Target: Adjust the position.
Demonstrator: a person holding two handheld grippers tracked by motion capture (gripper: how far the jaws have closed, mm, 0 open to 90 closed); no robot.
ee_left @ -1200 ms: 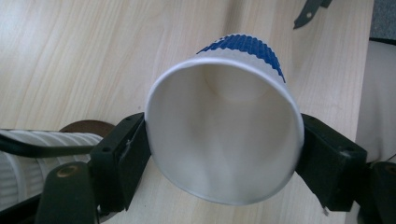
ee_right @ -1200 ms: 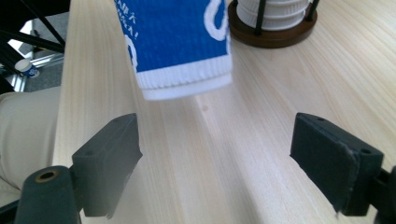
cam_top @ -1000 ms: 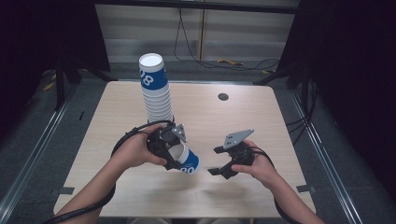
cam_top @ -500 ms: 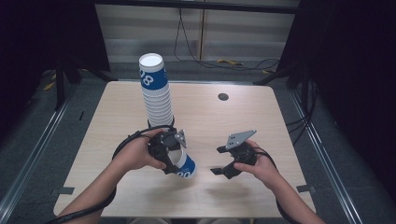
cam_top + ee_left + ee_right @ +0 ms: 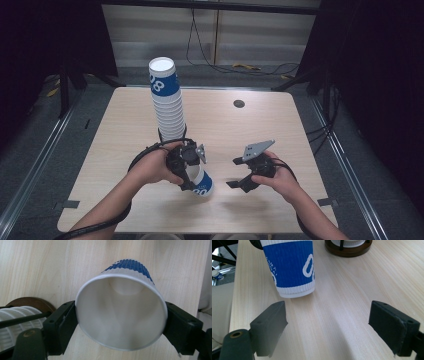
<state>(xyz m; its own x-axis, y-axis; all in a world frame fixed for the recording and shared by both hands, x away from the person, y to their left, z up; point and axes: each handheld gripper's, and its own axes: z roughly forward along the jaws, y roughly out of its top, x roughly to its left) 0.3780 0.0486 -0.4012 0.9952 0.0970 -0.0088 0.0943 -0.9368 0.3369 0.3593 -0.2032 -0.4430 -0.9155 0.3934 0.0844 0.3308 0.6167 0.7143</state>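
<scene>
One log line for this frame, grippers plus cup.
left gripper: jaws just opening, paper cup between them | right gripper: open, empty, beside cup | cup stack: upright behind

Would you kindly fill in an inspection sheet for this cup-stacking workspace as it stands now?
Surface: pale wooden table, with a small dark round spot near the far edge.
Job's things: single blue and white paper cup between the left gripper's fingers, tilted, base at the table; tall cup stack on a dark round holder base.
Clutter: nothing seen.
Grippers: left gripper has just been opening, its fingers beside the cup's rim; whether they press it I cannot tell. Right gripper open, nothing between its fingers.
Cables: black cable loops from the left gripper; more wires on the floor behind.
Surroundings: dark curtains, metal floor rails.
</scene>
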